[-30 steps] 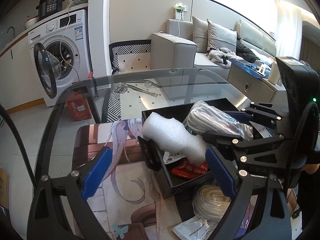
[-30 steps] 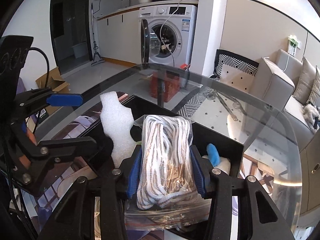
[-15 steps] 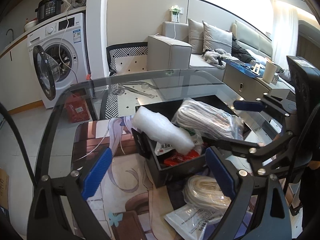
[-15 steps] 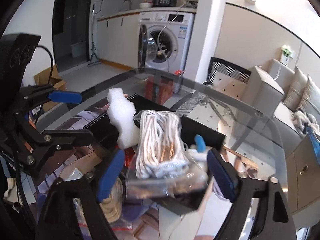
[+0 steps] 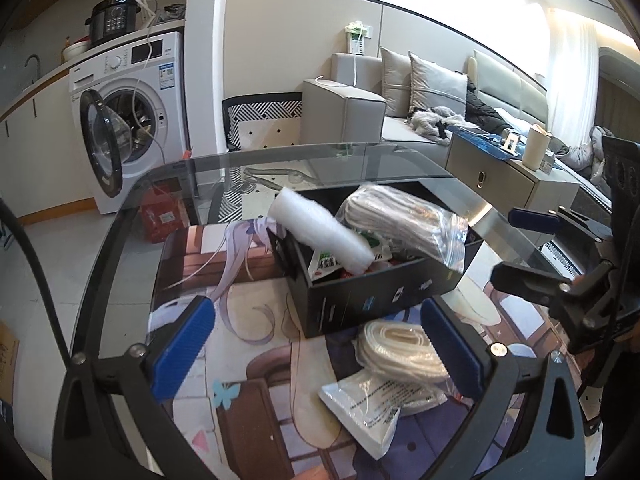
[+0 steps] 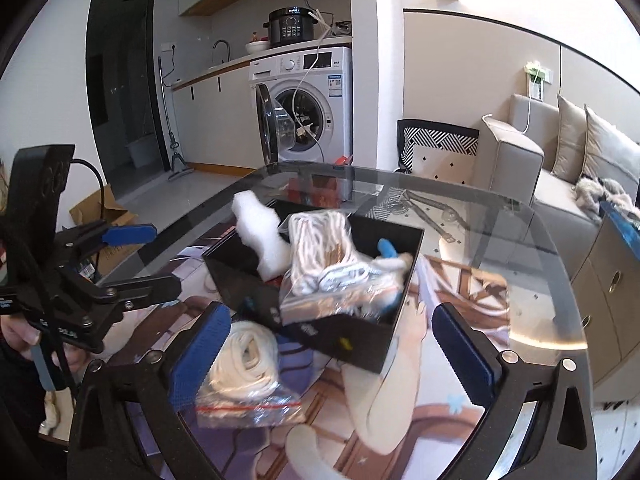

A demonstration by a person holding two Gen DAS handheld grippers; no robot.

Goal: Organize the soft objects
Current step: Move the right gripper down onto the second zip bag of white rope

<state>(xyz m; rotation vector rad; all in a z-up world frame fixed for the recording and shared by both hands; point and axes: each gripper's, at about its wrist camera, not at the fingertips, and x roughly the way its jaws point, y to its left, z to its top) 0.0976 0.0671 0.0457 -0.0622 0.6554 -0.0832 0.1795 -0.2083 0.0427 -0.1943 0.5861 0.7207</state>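
A black box (image 5: 384,292) (image 6: 360,340) stands on the printed mat. A white foam roll (image 5: 320,236) (image 6: 264,236) leans out of its left end. A clear bag of white cord (image 5: 404,220) (image 6: 332,264) lies on top of the box. A second bag of coiled white cord (image 5: 400,348) (image 6: 244,364) lies on the mat in front of the box. My left gripper (image 5: 316,348) is open and empty, back from the box. My right gripper (image 6: 332,356) is open and empty too; it also shows in the left wrist view (image 5: 528,244).
A flat white packet (image 5: 360,404) lies on the mat beside the coiled cord. The mat covers a glass table (image 6: 500,216) with a curved far edge. Beyond it stand a washing machine (image 5: 128,120), a chair and a grey sofa (image 5: 360,112).
My right gripper has opened and let go of the bag of cord, which now rests on the box. Both grippers have pulled back from the box.
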